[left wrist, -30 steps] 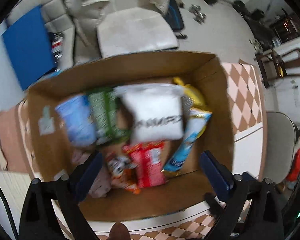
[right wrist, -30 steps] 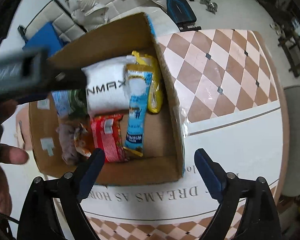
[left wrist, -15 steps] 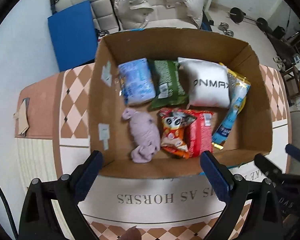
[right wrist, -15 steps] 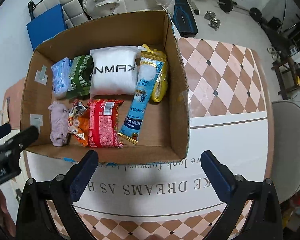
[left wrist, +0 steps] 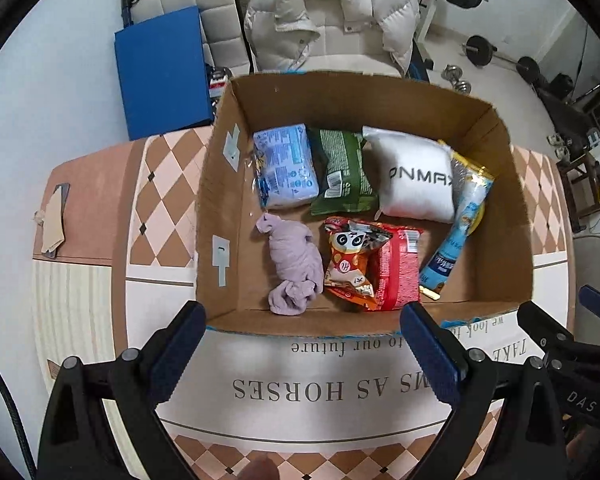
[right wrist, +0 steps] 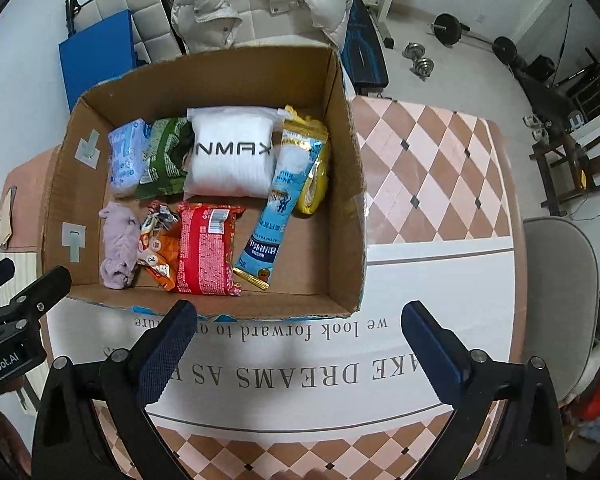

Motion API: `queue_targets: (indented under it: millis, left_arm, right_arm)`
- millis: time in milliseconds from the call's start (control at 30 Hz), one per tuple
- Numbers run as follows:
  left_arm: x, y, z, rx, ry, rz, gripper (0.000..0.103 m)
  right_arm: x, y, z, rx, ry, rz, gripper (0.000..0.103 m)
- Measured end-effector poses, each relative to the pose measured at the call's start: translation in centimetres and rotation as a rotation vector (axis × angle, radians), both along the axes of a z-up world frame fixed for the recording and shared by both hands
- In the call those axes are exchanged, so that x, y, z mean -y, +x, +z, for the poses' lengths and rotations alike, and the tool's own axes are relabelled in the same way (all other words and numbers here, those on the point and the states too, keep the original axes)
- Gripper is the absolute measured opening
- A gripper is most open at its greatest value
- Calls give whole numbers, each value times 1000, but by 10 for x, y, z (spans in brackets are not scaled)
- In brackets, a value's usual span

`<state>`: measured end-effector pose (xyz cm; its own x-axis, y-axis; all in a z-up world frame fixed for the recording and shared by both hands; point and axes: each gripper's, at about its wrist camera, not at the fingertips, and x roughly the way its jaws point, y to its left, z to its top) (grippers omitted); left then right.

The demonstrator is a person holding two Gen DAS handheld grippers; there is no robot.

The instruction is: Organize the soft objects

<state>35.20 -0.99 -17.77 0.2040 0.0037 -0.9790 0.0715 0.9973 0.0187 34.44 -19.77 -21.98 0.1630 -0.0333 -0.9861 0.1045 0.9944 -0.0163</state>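
Parts of the scene are hidden: the box near wall cuts off the bottoms of the front-row items in both views, and the yellow pouch lies mostly under the blue sachet, so only its edge shows. The white pack has its print cut at the left, reading "NMAX" in the right wrist view and "ONMAX" or similar, mirrored, in the left. Small print on the light-blue pack, green bag and red packet is too fine to read. The orange bag shows a cartoon owl-like face. The tablecloth lettering, upside down to the cameras, reads "we look forward to ou… future" and "…KE DREAMS AS HORSES", broken by the fingers. The other gripper's body bears "…enRobot.AI" in the right view and "DAS" in the left.

All soft items sit inside the box on the table: back row light-blue pack, green bag, white pack, yellow pouch; front row lilac cloth, orange bag, red packet, with the sachet slanting between rows.

The left gripper hovers at the box's near-left edge, jaws spread wide, gripping nothing. The right gripper hangs over the lettering near the box's near-right corner, jaws likewise apart and empty.
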Motion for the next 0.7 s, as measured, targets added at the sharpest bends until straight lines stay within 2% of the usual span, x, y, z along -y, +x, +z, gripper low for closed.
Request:
queue_targets:
  millis: [133, 267, 433, 700]
  left_arm:
    - [3, -19, 33, 82, 11, -2, 99]
    - [5, -43, 63, 175, 43, -15, 99]
    - [3, -74, 99, 225, 13, -20, 99]
    - [7, -122, 152, 307, 16, -28, 99]
  right_arm:
    - [0, -10, 23, 50, -14, 11, 103]
    - [3, -31, 58, 117, -1, 7, 103]
    - [4, -62, 101, 187, 8, 12, 103]
    - [2, -124, 172, 301, -18, 36, 103]
